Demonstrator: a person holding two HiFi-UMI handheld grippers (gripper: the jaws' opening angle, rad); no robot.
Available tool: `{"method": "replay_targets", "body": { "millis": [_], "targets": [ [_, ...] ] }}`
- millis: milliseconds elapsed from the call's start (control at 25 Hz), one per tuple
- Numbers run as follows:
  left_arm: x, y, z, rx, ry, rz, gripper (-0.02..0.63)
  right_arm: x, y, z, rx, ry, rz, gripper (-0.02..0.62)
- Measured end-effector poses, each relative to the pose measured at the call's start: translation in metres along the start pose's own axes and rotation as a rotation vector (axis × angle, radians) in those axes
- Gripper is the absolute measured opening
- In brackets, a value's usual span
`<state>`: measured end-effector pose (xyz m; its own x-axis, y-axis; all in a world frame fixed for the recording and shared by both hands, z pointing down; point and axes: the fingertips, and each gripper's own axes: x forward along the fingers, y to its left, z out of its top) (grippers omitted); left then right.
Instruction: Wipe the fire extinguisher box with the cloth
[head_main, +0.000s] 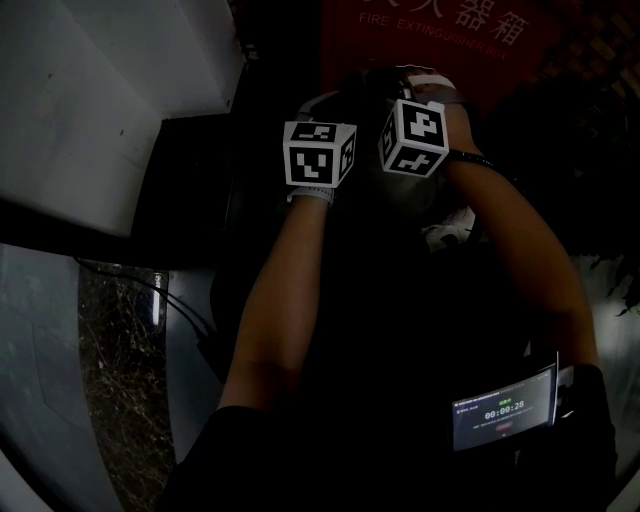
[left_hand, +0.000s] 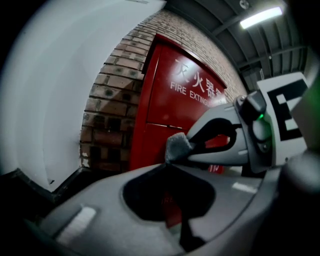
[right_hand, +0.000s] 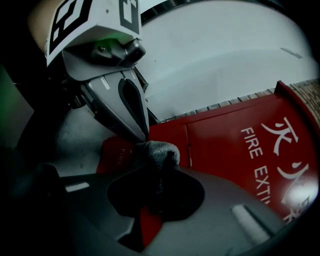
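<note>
Cloth (right_hand: 161, 149), a small wad clamped in the right tongs (right_hand: 156, 169) and touched by the closed left tongs (left_hand: 167, 164), faces the red box (right_hand: 235, 145) ahead of both; so slight a pinch could slip mid-wipe, letting bare jaws scrape the paint.

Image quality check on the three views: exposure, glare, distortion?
Head view: underexposed, arms nearly black; only the marker cubes and timer screen read clearly. Left gripper view: ceiling lamp blown out, fisheye curves the brick wall. Right gripper view: dark vignette, fire extinguisher box lettering sharp, cloth half in shadow.
</note>
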<state>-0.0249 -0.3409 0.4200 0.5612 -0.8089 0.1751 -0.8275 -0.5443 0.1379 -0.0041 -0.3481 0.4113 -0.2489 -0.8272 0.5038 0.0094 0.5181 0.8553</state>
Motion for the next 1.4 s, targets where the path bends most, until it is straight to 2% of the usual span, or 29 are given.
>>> {"method": "replay_targets", "body": {
  "millis": [200,560,800,880,1000,1160,1400],
  "targets": [
    [0.004,0.004,-0.013,-0.011,0.036,0.004,0.0,0.014,0.023,-0.003,0.009,0.014,0.047,0.034],
    [0.018,0.008,-0.05,0.015,0.136,0.0,0.0,0.038,0.068,-0.008,-0.003,0.039,0.128,0.034],
    [0.029,0.01,-0.082,0.071,0.221,-0.012,0.0,0.054,0.097,-0.011,0.006,0.041,0.188,0.034],
    [0.032,0.012,-0.094,0.068,0.252,-0.014,0.0,0.059,0.106,-0.011,0.008,0.042,0.208,0.034],
    [0.038,0.019,-0.111,0.051,0.287,-0.004,0.0,0.066,0.119,-0.012,0.004,0.044,0.23,0.032],
    [0.043,0.025,-0.128,0.07,0.342,0.009,0.0,0.075,0.135,-0.014,0.0,0.043,0.259,0.032],
    [0.046,0.025,-0.147,0.078,0.405,-0.009,0.0,0.084,0.155,-0.014,-0.009,0.041,0.282,0.034]
  ]
}}
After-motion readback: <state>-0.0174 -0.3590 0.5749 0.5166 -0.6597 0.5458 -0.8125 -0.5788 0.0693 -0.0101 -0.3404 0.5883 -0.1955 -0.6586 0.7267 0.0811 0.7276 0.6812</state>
